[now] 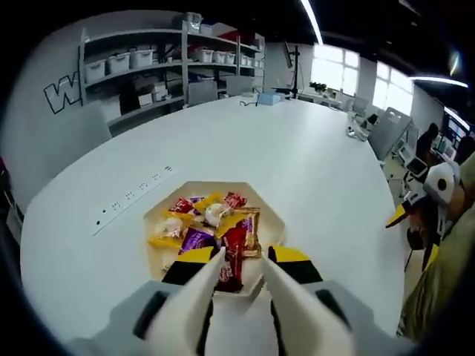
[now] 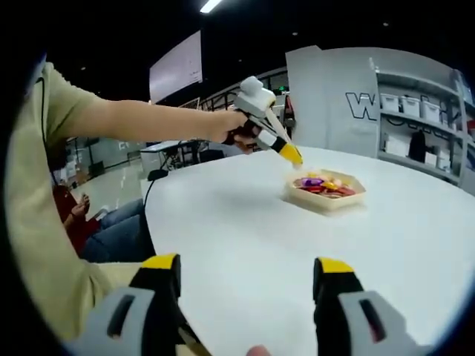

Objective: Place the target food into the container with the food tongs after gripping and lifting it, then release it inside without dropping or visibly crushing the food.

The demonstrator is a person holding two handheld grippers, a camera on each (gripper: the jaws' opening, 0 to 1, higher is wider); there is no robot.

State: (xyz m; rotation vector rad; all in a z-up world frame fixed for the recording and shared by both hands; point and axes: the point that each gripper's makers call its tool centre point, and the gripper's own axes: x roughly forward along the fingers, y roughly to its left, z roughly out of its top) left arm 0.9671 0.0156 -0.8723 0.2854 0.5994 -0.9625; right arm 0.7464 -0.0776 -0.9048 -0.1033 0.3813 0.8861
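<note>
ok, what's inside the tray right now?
The tray holds a loose pile of wrapped snacks: red packets, yellow ones, a purple one and a pale round piece. The left gripper covers the near edge, and anything under the pile is hidden.

I get bright, even light from ceiling strips (image 1: pixel 312 21) and windows (image 1: pixel 332 68); the bench (image 1: pixel 297 156) glares softly, edges bend, and near parts blur.

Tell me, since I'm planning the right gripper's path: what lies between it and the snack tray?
Bare white table in the right gripper view; nothing between the right gripper and the tray.
</note>
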